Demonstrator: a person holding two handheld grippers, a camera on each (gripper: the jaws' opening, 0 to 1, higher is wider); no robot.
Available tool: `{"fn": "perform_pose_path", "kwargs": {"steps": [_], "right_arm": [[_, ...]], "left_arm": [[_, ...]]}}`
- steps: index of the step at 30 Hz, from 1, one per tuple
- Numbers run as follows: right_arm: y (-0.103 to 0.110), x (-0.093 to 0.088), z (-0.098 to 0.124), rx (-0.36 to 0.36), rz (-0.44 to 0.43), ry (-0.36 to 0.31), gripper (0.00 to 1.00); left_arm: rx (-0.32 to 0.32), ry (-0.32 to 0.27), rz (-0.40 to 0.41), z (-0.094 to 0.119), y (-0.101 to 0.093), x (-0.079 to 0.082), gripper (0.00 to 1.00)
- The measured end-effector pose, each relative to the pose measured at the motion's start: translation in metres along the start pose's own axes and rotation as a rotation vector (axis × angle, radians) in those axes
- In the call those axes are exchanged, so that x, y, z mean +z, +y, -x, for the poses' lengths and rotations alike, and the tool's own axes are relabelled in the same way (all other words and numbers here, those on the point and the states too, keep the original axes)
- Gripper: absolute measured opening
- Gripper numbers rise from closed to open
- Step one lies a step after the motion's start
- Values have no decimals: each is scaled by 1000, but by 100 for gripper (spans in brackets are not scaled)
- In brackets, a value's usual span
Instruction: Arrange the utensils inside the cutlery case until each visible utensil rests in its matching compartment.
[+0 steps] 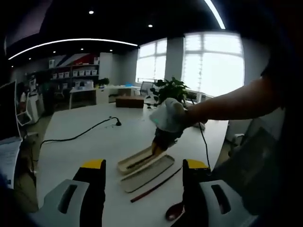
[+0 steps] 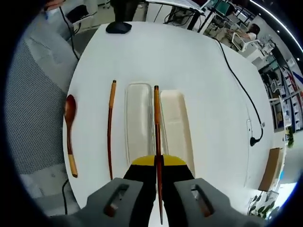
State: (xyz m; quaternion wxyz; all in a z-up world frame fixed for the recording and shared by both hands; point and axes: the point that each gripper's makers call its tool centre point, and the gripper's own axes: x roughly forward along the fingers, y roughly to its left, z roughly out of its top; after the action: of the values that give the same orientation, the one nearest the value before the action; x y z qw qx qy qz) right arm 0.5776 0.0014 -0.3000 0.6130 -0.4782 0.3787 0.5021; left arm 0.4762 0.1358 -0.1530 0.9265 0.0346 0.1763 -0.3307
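Note:
My right gripper (image 2: 157, 163) is shut on a dark wooden chopstick (image 2: 156, 118), which points forward over the seam between the cream case tray (image 2: 178, 125) and its clear lid (image 2: 138, 124). A second chopstick (image 2: 110, 127) lies on the white table left of the lid. Beyond that lies a wooden spoon (image 2: 70, 132). In the left gripper view my left gripper (image 1: 144, 177) stands open above the table, short of the tray (image 1: 137, 160), lid (image 1: 147, 173), loose chopstick (image 1: 156, 185) and spoon (image 1: 174, 211). A gloved hand (image 1: 169, 117) holds the right gripper (image 1: 158, 144) over the tray.
A black cable (image 2: 239, 78) runs across the table to a plug (image 2: 255, 141). A dark mouse (image 2: 118, 27) lies at the far edge and a brown box (image 2: 270, 170) at the right. A potted plant (image 1: 173, 90) stands behind the table. Grey clothing (image 2: 35, 109) borders the left edge.

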Motion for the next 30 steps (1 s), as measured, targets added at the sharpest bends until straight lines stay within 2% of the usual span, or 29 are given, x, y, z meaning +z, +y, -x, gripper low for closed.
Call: {"fn": "perform_pose_path", "kwargs": {"steps": [12,20,30], "right_arm": [[-17,-4,-13,-14,50,56,0],[-21,0,-26,7,67,65,0],[-24,1,-38,30,102,84,0]], "left_arm": [[0,31,-19,-1,-1,-6,67],[-25,59,-39,-5,-9,-11,67],[-22,70,-37,-6,-7,-13,67]]}}
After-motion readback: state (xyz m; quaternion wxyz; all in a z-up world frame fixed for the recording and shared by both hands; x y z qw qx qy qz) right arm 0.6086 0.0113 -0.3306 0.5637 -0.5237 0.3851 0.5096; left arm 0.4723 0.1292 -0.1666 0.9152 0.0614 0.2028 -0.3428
